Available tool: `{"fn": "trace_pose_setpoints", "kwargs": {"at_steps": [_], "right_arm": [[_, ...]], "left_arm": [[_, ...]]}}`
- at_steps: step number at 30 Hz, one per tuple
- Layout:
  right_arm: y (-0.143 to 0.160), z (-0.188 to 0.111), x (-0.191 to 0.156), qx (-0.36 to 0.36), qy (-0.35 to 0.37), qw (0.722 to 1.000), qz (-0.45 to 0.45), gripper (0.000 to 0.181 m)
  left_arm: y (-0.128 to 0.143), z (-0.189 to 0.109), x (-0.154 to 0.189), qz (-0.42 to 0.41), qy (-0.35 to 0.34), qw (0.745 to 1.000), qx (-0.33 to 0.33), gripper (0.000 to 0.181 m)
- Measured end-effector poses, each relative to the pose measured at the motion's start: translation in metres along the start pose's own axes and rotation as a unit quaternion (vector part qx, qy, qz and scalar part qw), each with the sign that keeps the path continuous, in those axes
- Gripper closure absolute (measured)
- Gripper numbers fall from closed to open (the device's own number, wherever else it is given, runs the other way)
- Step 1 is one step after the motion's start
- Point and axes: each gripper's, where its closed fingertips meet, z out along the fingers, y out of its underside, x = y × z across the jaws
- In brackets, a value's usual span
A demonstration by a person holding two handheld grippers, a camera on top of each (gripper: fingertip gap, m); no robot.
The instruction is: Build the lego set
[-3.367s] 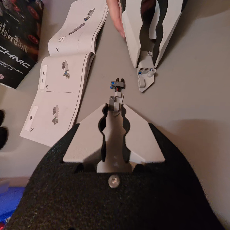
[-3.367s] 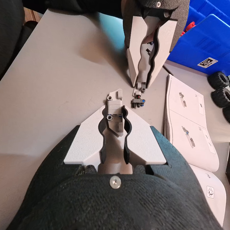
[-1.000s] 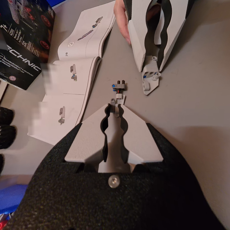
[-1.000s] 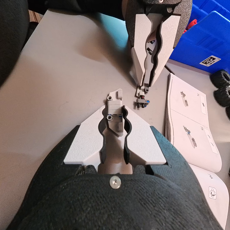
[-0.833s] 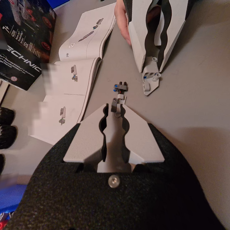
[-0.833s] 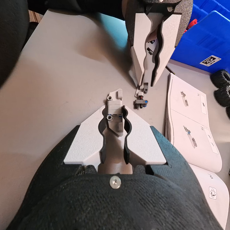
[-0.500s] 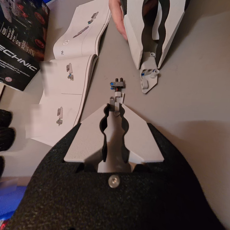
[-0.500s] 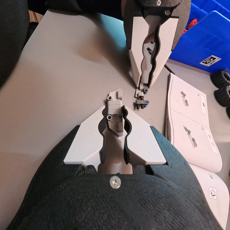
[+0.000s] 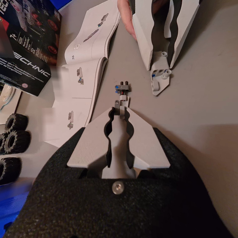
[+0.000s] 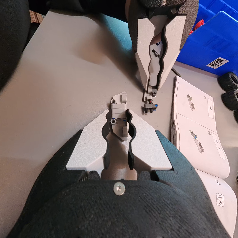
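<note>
In the left wrist view my left gripper (image 9: 120,110) is shut on the near end of a small grey lego assembly (image 9: 122,99). The assembly lies on the grey table (image 9: 186,115); its far end is a cross beam with two black pins (image 9: 121,87). My right gripper (image 9: 159,68) comes in from the top right, shut on a light grey panel assembly (image 9: 160,79), a short way right of the small one. In the right wrist view the right gripper (image 10: 117,112) pinches the panel assembly (image 10: 118,106). The left gripper (image 10: 152,88) holds the small assembly (image 10: 150,103) to its right.
An open instruction booklet (image 9: 83,77) (image 10: 193,122) lies beside the parts. A black set box (image 9: 25,51) and several black tyres (image 9: 15,141) (image 10: 230,82) are past it. A blue bin (image 10: 212,38) stands at the table's far end. A person's finger (image 9: 127,19) rests by the right gripper. About 8 cm separates my left fingertips from my right.
My left gripper opened a little around the small assembly about 0.8 s ago, then shut on it again. The right gripper has kept still on the panel assembly.
</note>
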Motion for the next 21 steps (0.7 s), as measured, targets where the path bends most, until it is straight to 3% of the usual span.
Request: {"fn": "trace_pose_setpoints", "kwargs": {"at_steps": [21], "right_arm": [[0.0001,-0.0002,0.0005,0.000,0.000,1.000,0.000,0.159]], "left_arm": [[0.0004,-0.0007,-0.0051,0.005,-0.016,1.000,0.001,0.169]]}}
